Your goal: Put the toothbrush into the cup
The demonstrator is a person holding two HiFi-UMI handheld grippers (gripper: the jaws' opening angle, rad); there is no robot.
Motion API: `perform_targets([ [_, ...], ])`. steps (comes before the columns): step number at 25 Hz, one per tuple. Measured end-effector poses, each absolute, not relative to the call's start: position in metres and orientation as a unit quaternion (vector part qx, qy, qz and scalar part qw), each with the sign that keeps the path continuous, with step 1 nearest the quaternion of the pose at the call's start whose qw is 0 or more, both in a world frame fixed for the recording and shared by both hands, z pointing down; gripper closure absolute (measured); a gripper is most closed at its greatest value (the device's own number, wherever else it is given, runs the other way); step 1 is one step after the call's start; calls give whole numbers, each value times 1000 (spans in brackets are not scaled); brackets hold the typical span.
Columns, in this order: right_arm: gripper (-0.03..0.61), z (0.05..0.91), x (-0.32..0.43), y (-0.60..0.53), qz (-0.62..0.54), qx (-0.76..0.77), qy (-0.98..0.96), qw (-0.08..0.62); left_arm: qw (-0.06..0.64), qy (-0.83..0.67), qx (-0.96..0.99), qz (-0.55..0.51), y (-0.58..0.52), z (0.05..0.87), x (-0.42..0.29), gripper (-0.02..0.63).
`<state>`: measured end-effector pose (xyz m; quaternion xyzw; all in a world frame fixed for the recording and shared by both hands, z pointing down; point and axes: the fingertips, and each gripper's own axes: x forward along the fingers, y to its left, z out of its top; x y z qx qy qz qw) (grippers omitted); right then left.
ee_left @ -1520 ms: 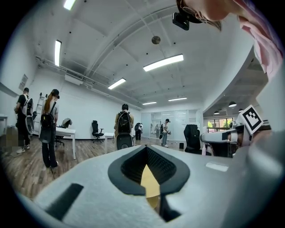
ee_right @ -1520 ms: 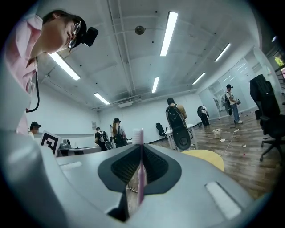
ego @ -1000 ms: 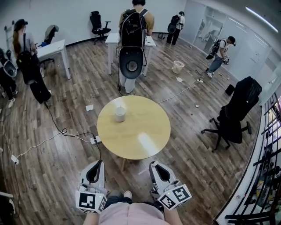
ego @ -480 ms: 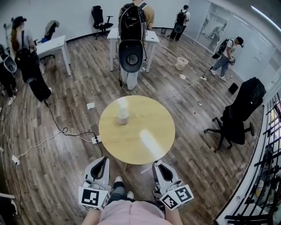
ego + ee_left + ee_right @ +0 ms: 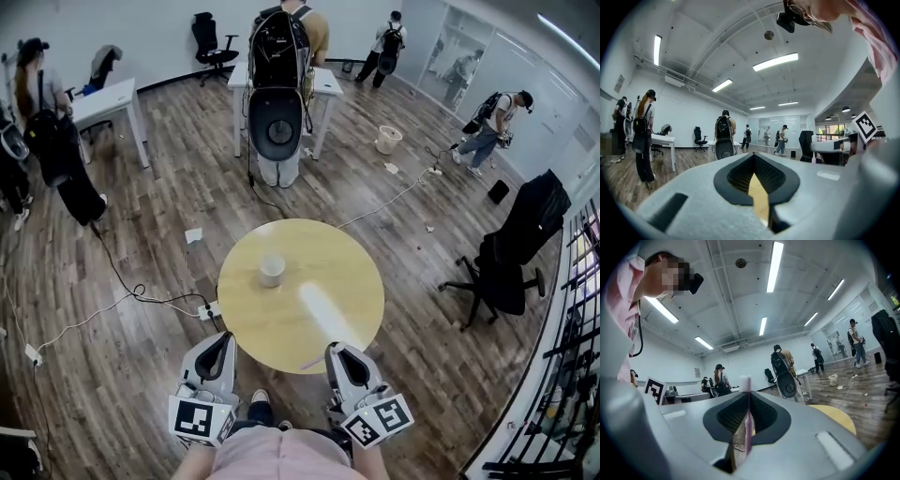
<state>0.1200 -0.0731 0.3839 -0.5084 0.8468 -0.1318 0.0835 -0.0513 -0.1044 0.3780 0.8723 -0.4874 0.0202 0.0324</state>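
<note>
Round table [image 5: 328, 323] with cup [image 5: 272, 270]; low right claw [image 5: 336, 354] around toothbrush [image 5: 747, 423], left claw [image 5: 223, 339] closed.

The cup [image 5: 272, 270] stands on the tabletop [image 5: 342, 272], left of its middle. At the tabletop's near edge, the left tool [image 5: 221, 339] sits just off its left side. The right tool [image 5: 336, 351] is at its right, with the toothbrush [image 5: 746, 427] upright between the jaws. A chair [image 5: 511, 253] stands well right of the tabletop.
</note>
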Motion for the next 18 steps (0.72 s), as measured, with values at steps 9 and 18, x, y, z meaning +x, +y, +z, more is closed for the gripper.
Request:
perform_targets([
  [9, 555, 388, 102, -100, -137, -514, 842, 89, 29, -487, 872, 30, -130, 383, -71, 617],
  [18, 555, 396, 105, -129, -159, -500, 847, 79, 38, -494, 867, 50, -149, 393, -61, 617],
])
